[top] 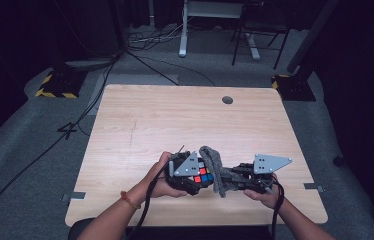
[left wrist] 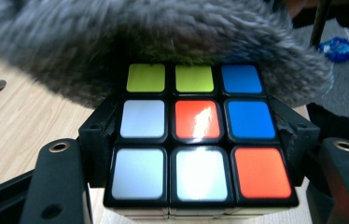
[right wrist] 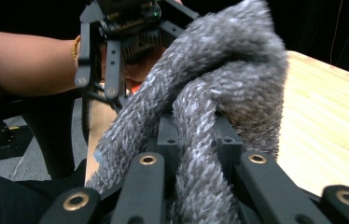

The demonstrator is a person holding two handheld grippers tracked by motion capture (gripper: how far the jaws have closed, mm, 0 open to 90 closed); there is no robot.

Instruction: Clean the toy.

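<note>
Held: puzzle cube (left wrist: 200, 135) clamped in my left gripper (top: 191, 176), grey cloth (right wrist: 219, 107) pinched in my right gripper (top: 235, 175); risk: hard wiping could twist the cube loose.

Lab or studio: black curtains (top: 15, 35), floor cables (top: 50, 145), taped stand base (top: 57, 85).
</note>
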